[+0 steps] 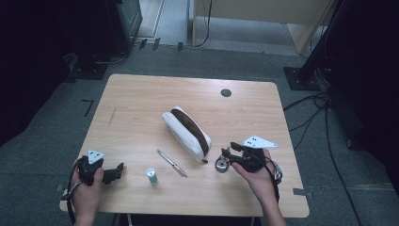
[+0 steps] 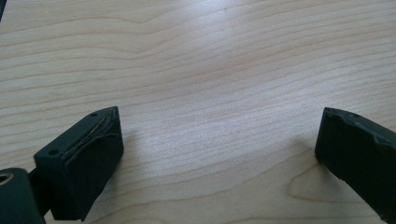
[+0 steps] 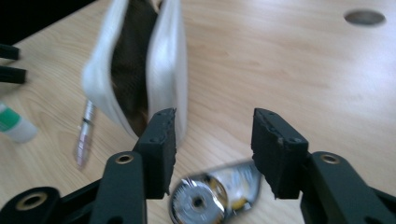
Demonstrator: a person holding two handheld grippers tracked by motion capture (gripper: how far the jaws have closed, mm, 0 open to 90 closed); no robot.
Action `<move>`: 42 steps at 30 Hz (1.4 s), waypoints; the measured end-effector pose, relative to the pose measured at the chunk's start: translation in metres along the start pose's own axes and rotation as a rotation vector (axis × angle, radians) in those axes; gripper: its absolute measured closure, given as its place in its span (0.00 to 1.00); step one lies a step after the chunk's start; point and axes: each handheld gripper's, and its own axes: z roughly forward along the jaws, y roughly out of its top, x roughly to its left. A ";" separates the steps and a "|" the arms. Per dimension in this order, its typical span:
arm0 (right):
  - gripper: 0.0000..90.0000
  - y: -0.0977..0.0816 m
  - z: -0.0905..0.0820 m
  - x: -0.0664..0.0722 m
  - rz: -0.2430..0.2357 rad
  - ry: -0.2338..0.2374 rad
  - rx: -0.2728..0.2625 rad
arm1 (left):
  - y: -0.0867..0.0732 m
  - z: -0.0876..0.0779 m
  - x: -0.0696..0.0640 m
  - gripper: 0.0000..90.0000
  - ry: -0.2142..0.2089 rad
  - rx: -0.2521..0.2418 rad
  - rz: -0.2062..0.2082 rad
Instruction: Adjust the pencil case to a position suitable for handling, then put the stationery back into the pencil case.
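From above, the right gripper (image 1: 227, 154) sits at the counter's (image 1: 141, 94) near right, its fingers parted over a small round tin (image 1: 221, 165) that lies on the wood just by the near end of the white pouch (image 1: 187, 133). The pouch lies open at mid-counter, slanting away to the left. A pen (image 1: 171, 163) lies left of the tin and a small tube (image 1: 151, 175) stands left of the pen. The left gripper (image 1: 116, 172) rests at the near left edge, well apart from all this. In the left gripper view its fingers (image 2: 86, 163) stand wide apart with only bare wood between them. In the right gripper view the fingers (image 3: 161, 144) are half open and grip nothing; the tin (image 3: 201, 200), blurred, lies on its side below the gap, with the pouch (image 3: 168, 60) just behind the left finger, and the pen (image 3: 85, 133) and tube (image 3: 13, 123) farther left.
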 end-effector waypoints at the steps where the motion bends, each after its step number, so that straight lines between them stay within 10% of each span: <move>1: 0.51 -0.005 0.000 -0.002 0.009 -0.012 0.009 | 0.000 0.000 0.000 0.01 0.000 0.000 0.000; 14: 0.29 -0.042 0.019 0.004 0.136 -0.116 0.070 | 0.000 0.000 0.000 0.01 -0.007 -0.001 0.010; 26: 0.14 -0.046 0.040 0.022 0.117 -0.180 0.130 | 0.001 0.001 -0.001 0.01 -0.010 -0.003 0.010; 42: 0.46 -0.056 0.036 0.016 -0.017 -0.205 0.146 | 0.001 0.001 -0.001 0.01 -0.013 -0.003 0.015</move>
